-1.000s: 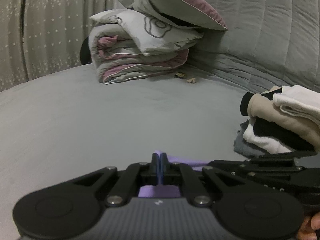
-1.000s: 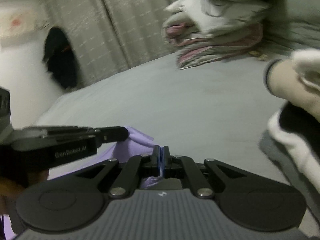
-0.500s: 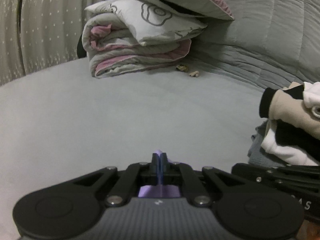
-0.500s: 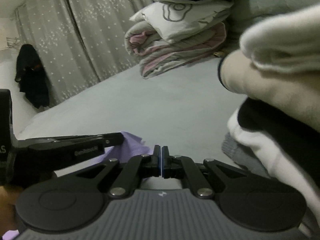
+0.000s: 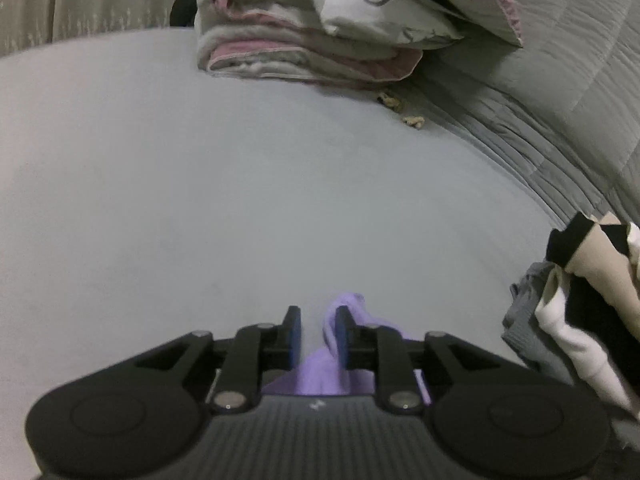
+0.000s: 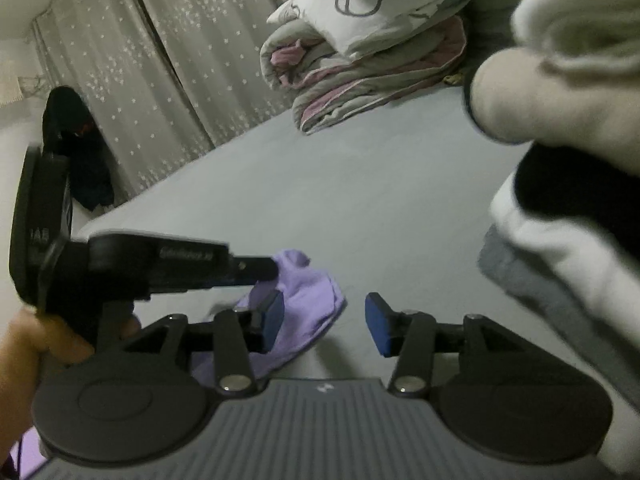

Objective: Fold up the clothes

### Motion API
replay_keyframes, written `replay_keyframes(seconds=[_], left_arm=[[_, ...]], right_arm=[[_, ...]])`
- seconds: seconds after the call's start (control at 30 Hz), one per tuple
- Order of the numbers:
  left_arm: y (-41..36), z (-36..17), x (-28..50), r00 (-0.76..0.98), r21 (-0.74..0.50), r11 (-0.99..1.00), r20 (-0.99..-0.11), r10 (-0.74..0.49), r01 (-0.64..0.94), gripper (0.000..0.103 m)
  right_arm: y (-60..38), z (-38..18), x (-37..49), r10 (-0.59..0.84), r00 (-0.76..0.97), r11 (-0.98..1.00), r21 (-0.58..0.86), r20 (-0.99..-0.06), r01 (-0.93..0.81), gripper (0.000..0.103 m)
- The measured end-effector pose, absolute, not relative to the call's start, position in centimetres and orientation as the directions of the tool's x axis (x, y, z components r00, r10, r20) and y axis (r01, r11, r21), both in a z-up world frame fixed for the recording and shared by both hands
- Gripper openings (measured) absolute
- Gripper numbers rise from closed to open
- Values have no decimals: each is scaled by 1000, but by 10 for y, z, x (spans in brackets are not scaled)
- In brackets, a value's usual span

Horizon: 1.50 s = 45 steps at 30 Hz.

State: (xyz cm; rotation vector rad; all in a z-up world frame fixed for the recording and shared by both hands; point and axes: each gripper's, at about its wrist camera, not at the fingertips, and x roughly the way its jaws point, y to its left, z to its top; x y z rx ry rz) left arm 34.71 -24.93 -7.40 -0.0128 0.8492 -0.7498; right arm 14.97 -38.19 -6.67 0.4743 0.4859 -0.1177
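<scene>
Left wrist view: purple garment (image 5: 344, 364) lay bunched on the grey bed (image 5: 240, 200), a raised fold standing between the fingers of the left gripper (image 5: 318, 338). Jaws opening; fold brushed the right-hand pad (image 5: 342, 338), daylight at the other, so no pinch left. Right wrist view: same garment (image 6: 304, 312) seen flat on the bed (image 6: 360, 208), just in front of the right gripper (image 6: 324, 322). Jaws there opening too, spread wide, only bare sheet between the pads; cloth lay behind the left finger, not gripped. Left gripper (image 6: 260, 268) reached in from the side, tip over the cloth, a hand (image 6: 36, 344) on its handle.

Judged: a release after a fold, garment set down as a small bundle, though neatness not checkable from here. Done already, by the look: stack of folded clothes (image 5: 580, 308) near, to the right. Left to do: perhaps squaring up the purple piece and adding it to the stack. Folded quilts (image 5: 320, 28) at the bed's far end, well apart.
</scene>
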Motion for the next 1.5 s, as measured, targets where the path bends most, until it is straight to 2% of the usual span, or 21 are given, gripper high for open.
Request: replay_keyframes(seconds=[0.1,0.17,0.2,0.23,0.3,0.43,0.6,0.87,1.0,1.07,1.13,1.2,1.23,1.27,1.3,1.5], left_arm=[[-252,-77,356,401,-332,731,-666,-629,596,19],[-251,-79,361,382,-378,717,-651,-656,586,19],[-250,-81,362,369,-399,708,-646,-668,582,17],[-251,-82,363,350,-419,696,-644,-681,583,15],[-255,-82,361,306,-439,666,-643,-702,603,1],[-267,-69,341,362,-368,645,-596,-717,670,1],[-266,-55,330,473,-364,644,-458,-753,672,1],[-287,-100,327,513,-272,708,-531,-675,651,1],[-287,-96,327,522,-277,724,-538,-662,632,4],[-285,-90,326,512,-281,723,-549,-660,631,14],[-279,-82,323,511,-284,721,-547,-663,632,33],[-267,-75,319,521,-284,725,-539,-662,627,35],[-260,-72,317,520,-287,728,-544,-659,623,36],[-253,-68,317,520,-284,731,-550,-654,620,36],[-247,-65,316,522,-278,737,-555,-647,617,37],[-193,-46,305,534,-237,764,-593,-603,599,38]], right_arm=[[-377,-79,160,13,872,880,419,-490,223,32],[-372,-82,162,-16,874,891,390,-485,232,12],[-372,-82,162,-20,875,888,394,-483,238,5],[-374,-83,161,-15,878,880,410,-479,239,4],[-380,-82,157,-9,886,863,444,-463,240,3],[-376,-71,146,-69,907,873,415,-416,257,3],[-374,-54,131,-206,918,885,335,-338,322,3],[-388,-78,141,-212,849,860,321,-483,397,3],[-389,-79,141,-199,844,855,332,-498,398,5],[-385,-76,140,-205,841,864,311,-501,396,13],[-383,-73,141,-208,837,871,294,-507,394,14],[-384,-71,142,-197,835,872,297,-514,389,17],[-386,-69,144,-185,836,871,308,-517,384,25],[-387,-68,145,-171,839,869,322,-517,375,40],[-388,-67,145,-159,843,869,333,-514,367,45],[-385,-61,143,-89,859,880,365,-504,305,46]])
